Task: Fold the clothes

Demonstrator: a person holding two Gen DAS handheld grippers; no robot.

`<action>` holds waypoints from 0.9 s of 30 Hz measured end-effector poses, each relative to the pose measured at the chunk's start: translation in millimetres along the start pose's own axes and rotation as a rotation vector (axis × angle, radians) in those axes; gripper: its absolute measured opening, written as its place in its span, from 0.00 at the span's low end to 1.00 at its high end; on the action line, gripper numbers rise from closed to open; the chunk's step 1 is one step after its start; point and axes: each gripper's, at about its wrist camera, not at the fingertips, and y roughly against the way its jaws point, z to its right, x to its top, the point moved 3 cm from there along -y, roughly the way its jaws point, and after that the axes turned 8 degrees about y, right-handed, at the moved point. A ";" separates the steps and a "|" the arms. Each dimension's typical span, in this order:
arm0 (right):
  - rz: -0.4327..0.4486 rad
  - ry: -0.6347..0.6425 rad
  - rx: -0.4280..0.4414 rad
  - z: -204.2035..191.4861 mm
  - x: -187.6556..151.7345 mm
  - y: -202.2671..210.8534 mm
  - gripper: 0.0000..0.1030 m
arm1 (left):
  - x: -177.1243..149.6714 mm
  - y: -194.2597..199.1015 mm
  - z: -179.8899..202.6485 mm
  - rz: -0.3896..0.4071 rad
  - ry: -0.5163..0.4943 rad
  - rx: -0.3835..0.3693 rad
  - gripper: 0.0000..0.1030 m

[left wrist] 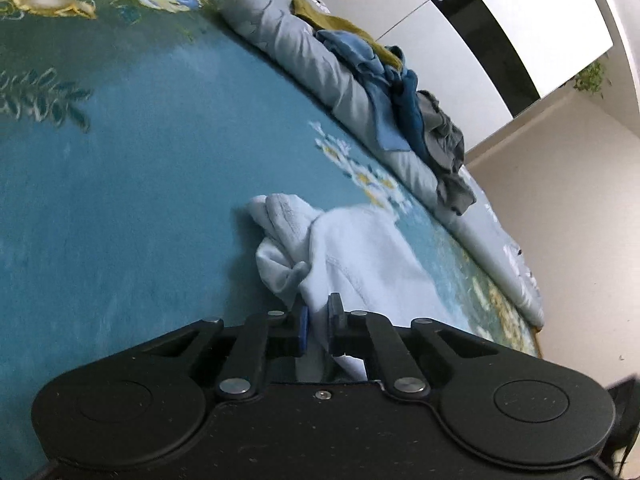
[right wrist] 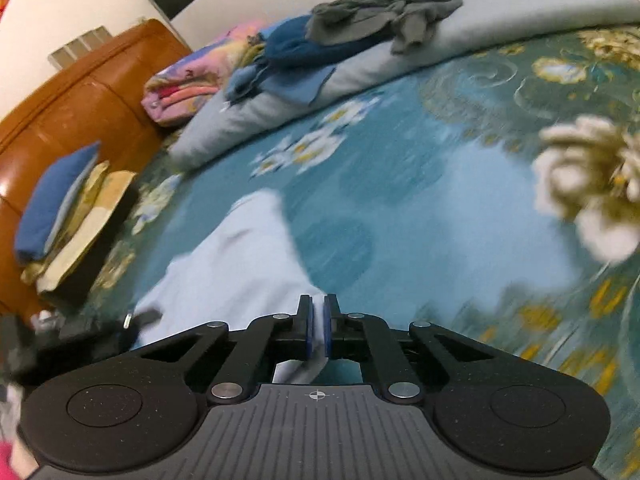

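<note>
The pale blue garment (left wrist: 360, 264) lies on the teal floral bedspread (left wrist: 140, 180), stretched between my two grippers. My left gripper (left wrist: 318, 326) pinches one bunched edge of it between its pads; my right gripper (right wrist: 317, 330) pinches another edge, the cloth running away ahead and to the left. A pile of unfolded clothes (right wrist: 360, 28) sits well apart on the folded grey quilt (right wrist: 500, 28).
</note>
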 end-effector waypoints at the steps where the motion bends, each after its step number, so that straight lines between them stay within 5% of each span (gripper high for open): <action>1: -0.008 0.005 -0.004 4.1 3.7 0.1 0.04 | 1.6 0.6 -0.7 0.002 -0.003 0.005 0.06; 5: -0.012 -0.011 0.001 9.9 -5.9 -2.8 0.02 | 7.8 3.2 -3.4 0.009 -0.013 0.025 0.19; 8: 0.012 -0.070 0.015 15.7 -16.3 0.9 0.03 | 12.5 5.1 -5.4 0.014 -0.021 0.040 0.47; 11: 0.060 -0.154 0.034 19.2 -28.8 13.6 0.18 | 25.2 3.9 -1.4 0.014 -0.059 0.034 0.72; 12: 0.059 -0.175 0.038 17.9 -34.4 11.5 0.36 | 30.5 -0.4 1.2 0.008 -0.078 0.035 0.73; 13: 0.058 -0.196 0.043 16.5 -40.0 9.5 0.41 | 35.2 -6.3 3.7 0.004 -0.103 0.043 0.74; 17: 0.054 -0.282 0.060 11.0 -62.3 1.2 0.44 | 51.4 -34.3 10.7 -0.032 -0.170 0.087 0.76; 24: 0.058 -0.435 0.150 -2.6 -84.4 -19.9 0.44 | 54.8 -68.3 16.6 -0.143 -0.234 0.012 0.81; 27: 0.078 -0.465 0.173 -10.2 -85.7 -32.0 0.44 | 53.2 -71.4 17.5 -0.170 -0.216 -0.044 0.71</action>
